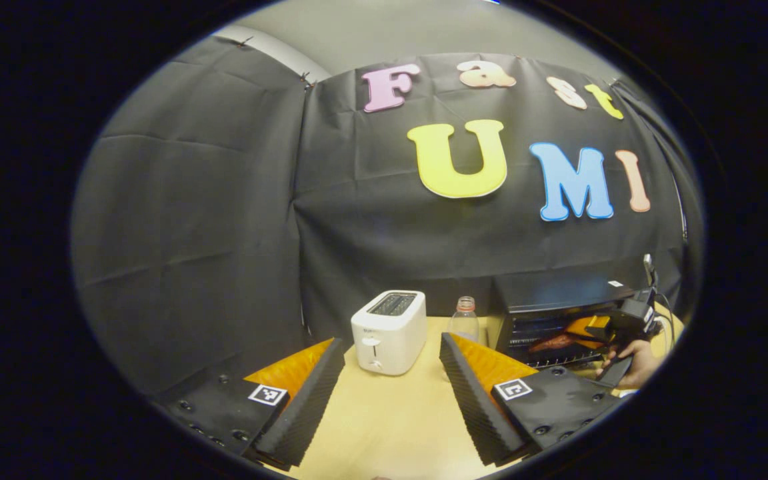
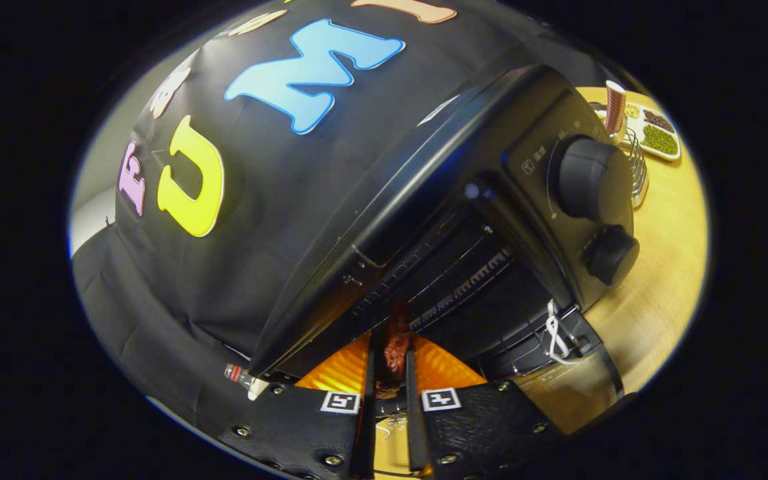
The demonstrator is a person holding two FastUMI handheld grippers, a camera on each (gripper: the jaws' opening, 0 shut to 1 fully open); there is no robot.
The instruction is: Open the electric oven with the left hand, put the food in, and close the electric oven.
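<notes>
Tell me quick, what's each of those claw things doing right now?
Left gripper: open, holding nothing, above the table.
Right gripper: closed on the food, at the open oven.

My right gripper (image 2: 389, 380) hides the near end of the food (image 2: 395, 347) between its pads, and the oven (image 2: 464, 220) interior behind it is too dark to make out.

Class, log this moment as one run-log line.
oven: door open | right gripper: shut on food, at oven mouth | left gripper: open, over table
</notes>
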